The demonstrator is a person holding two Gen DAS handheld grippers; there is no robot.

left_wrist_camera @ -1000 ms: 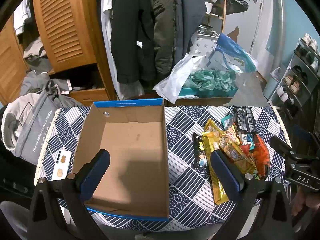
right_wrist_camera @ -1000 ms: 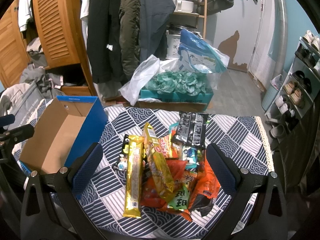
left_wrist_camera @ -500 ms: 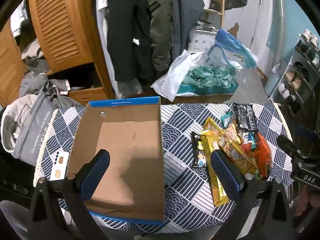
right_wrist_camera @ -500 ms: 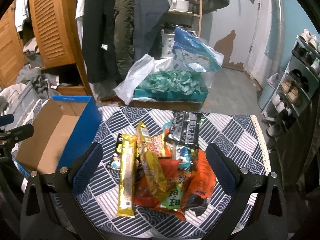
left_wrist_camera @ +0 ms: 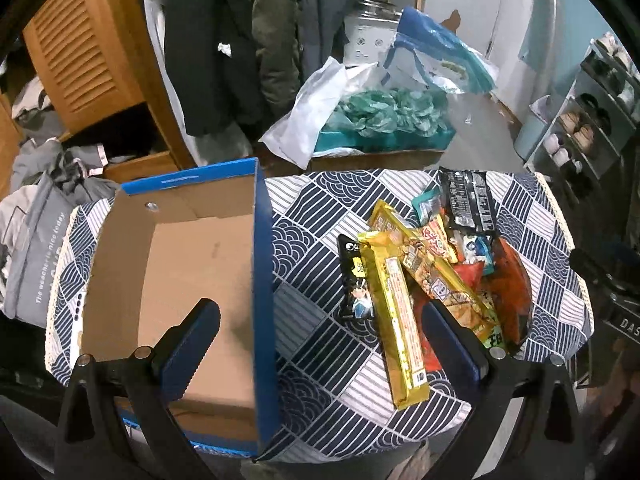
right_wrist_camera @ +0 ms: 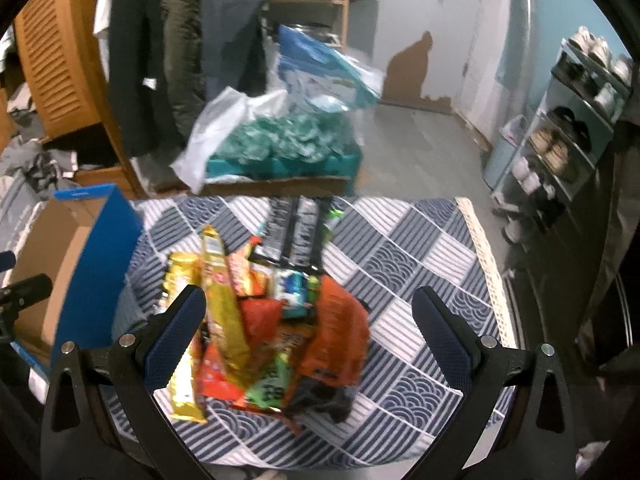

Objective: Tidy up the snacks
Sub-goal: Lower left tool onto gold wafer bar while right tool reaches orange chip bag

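Observation:
An empty blue cardboard box [left_wrist_camera: 168,272] sits at the left of the patterned tablecloth [left_wrist_camera: 312,240]. A heap of snack packets [left_wrist_camera: 440,272] lies to its right: long yellow bars [left_wrist_camera: 396,316], orange bags, a black packet [left_wrist_camera: 468,200]. My left gripper [left_wrist_camera: 320,332] is open, one finger over the box, the other by the yellow bars. In the right wrist view the snack heap [right_wrist_camera: 280,320] lies between the fingers of my open right gripper [right_wrist_camera: 308,316], just above it. The box [right_wrist_camera: 80,264] shows at the left there.
A phone [left_wrist_camera: 78,304] lies left of the box. Beyond the table are hanging coats [left_wrist_camera: 240,40], a teal tray with plastic bags [left_wrist_camera: 384,120] and a wooden cabinet [left_wrist_camera: 80,60]. A shoe rack [right_wrist_camera: 568,128] stands at the right. The table edge runs close below both grippers.
My left gripper has shifted right, so the box now lies further left in its view. My right gripper has moved forward and down toward the snack heap; its view is blurred.

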